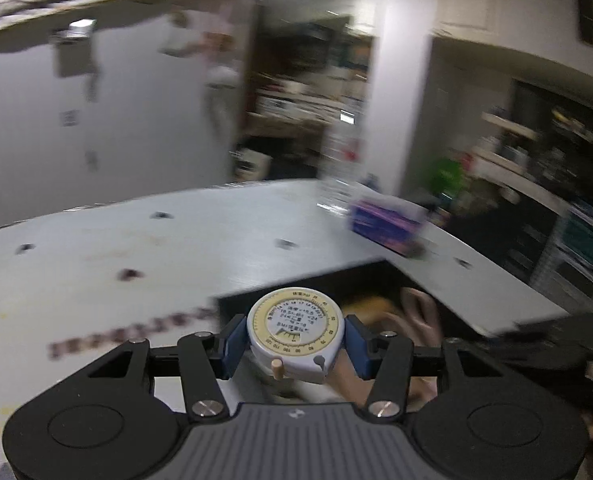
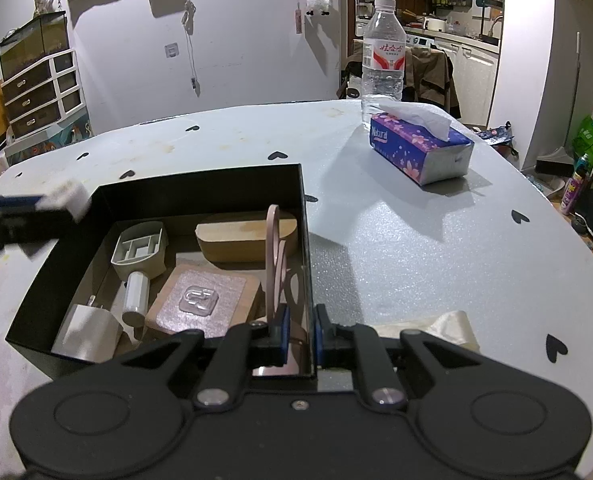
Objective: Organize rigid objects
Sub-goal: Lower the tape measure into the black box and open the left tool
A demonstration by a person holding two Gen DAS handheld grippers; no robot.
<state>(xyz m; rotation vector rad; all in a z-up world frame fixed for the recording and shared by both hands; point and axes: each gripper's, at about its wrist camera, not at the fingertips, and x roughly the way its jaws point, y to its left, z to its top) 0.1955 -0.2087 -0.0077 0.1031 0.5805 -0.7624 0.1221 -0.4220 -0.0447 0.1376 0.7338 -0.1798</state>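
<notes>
My left gripper (image 1: 294, 340) is shut on a white round tape measure (image 1: 294, 330) with a yellow dial, held above the near edge of the black box (image 1: 336, 284); this view is blurred by motion. In the right wrist view the left gripper and tape measure (image 2: 62, 200) show blurred at the box's left rim. My right gripper (image 2: 299, 334) is shut on the right wall of the black box (image 2: 200, 188). Inside lie a wooden oval block (image 2: 232, 236), a pink ring-shaped piece (image 2: 273, 256), a grey-green scoop (image 2: 140, 252), a white charger (image 2: 88, 330) and a wooden tile with a clear hook (image 2: 200, 300).
A purple tissue box (image 2: 420, 152) and a water bottle (image 2: 382, 56) stand at the back right of the grey heart-dotted table (image 2: 416, 248). A cream cloth (image 2: 452, 328) lies by my right gripper. Drawers (image 2: 40, 92) stand at the far left.
</notes>
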